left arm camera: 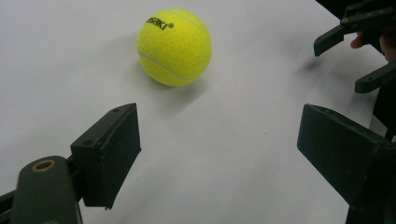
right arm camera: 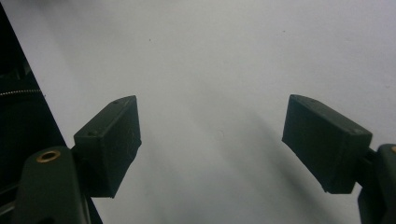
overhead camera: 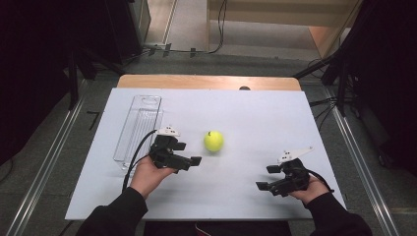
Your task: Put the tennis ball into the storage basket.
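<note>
Currently the tennis ball [overhead camera: 214,141] sits on the white bench [overhead camera: 255,113] near its middle, a little toward the left edge, resting free. Left gripper [overhead camera: 189,153] lies just left of the ball, jaws spread, nothing between them; ball is ahead of the jaws, apart. Right gripper [overhead camera: 268,177] rests near the front right corner, jaws also spread and empty. Clear tray [overhead camera: 140,125] lies along the left edge.

Lab recording bay: white table [overhead camera: 275,118], dark curtains, floor rails [overhead camera: 44,167], trailing cables [overhead camera: 324,105].
</note>
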`<state>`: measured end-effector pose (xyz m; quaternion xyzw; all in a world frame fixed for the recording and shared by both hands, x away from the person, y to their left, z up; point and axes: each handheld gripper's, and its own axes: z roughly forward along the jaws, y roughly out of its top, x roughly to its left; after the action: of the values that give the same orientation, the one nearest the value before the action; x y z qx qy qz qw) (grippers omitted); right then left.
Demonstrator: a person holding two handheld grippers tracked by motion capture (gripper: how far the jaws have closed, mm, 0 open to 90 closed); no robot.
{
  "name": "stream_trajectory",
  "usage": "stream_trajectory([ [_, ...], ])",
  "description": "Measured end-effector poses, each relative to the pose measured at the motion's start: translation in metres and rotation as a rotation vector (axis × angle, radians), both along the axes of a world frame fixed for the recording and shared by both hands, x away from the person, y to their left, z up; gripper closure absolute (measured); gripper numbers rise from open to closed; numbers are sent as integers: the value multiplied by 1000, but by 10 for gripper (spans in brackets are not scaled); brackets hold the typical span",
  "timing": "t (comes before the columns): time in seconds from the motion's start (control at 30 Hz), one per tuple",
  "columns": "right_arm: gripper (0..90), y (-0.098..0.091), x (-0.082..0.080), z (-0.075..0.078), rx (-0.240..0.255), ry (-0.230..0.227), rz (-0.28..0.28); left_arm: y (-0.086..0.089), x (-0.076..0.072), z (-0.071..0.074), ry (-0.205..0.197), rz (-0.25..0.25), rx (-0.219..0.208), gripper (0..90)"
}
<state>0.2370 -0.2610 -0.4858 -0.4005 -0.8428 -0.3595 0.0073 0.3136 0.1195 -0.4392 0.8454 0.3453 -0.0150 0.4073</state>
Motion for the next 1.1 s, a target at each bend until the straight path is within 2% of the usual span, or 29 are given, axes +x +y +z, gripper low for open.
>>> stream_trajectory([
  [0.4,174,0,0,0,-2,-1,2,-8,9,0,4,-5,1,139],
  [0.5,174,0,0,0,-4,-1,3,-11,12,0,-1,-5,15,139],
  [0.63,174,0,0,0,-5,-1,3,-13,16,1,-4,-1,7,139],
  [0.83,174,0,0,0,-4,-2,2,-17,20,1,-4,-10,22,139],
  [1.1,174,0,-1,-1,0,1,-1,-24,25,2,-10,-13,18,139],
])
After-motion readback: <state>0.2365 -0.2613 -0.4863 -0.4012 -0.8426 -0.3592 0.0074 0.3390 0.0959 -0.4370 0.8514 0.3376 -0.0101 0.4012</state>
